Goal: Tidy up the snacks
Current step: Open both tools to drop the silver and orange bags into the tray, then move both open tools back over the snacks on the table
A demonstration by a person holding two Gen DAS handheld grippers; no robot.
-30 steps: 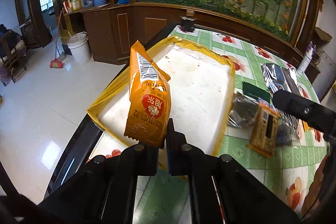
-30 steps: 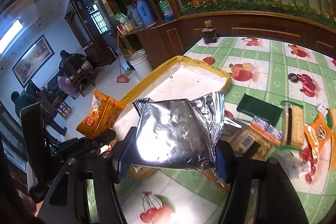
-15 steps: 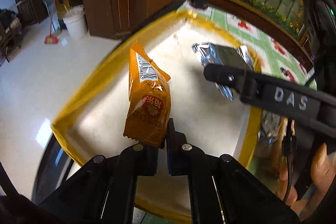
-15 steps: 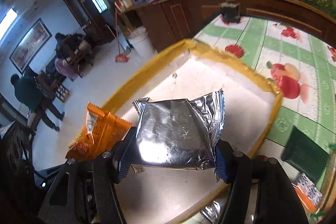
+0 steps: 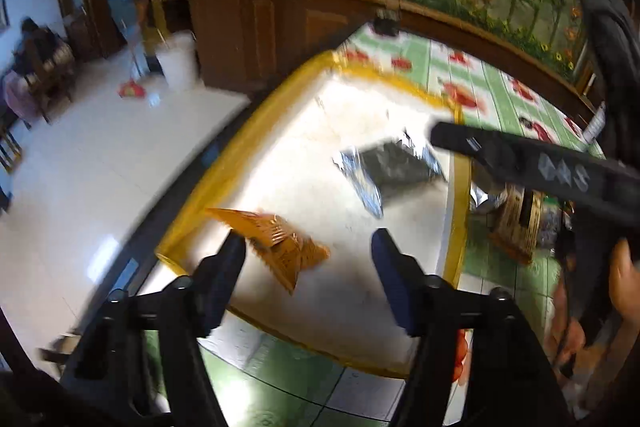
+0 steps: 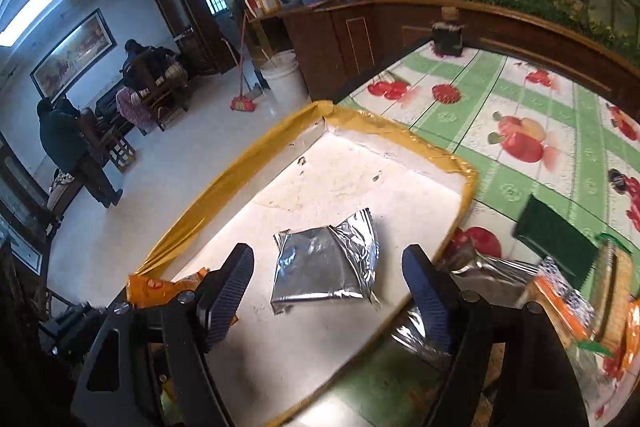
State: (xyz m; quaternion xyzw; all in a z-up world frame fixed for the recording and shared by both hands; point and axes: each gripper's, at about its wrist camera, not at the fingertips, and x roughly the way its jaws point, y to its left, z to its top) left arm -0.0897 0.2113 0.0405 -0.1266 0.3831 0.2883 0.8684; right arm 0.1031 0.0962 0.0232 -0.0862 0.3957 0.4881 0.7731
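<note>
A white tray with a yellow rim (image 5: 248,143) (image 6: 400,135) sits at the table's left end. An orange snack packet (image 5: 276,243) lies in it near the front left, just beyond my open, empty left gripper (image 5: 308,255). It shows partly behind the left finger in the right wrist view (image 6: 160,289). A silver foil packet (image 6: 326,261) (image 5: 396,171) lies flat in the tray between the fingers of my open, empty right gripper (image 6: 328,279). The right gripper's arm (image 5: 560,175) crosses the left wrist view.
Several more snack packets lie on the green fruit-print tablecloth (image 6: 520,107) right of the tray: a dark green one (image 6: 556,239), a biscuit pack (image 6: 612,291), a foil pack (image 6: 480,279). A dark jar (image 6: 448,35) stands at the far edge. Wooden cabinets lie behind.
Both grippers have opened. The orange packet dropped from the left gripper into the tray, and the silver packet dropped from the right gripper into the tray.
</note>
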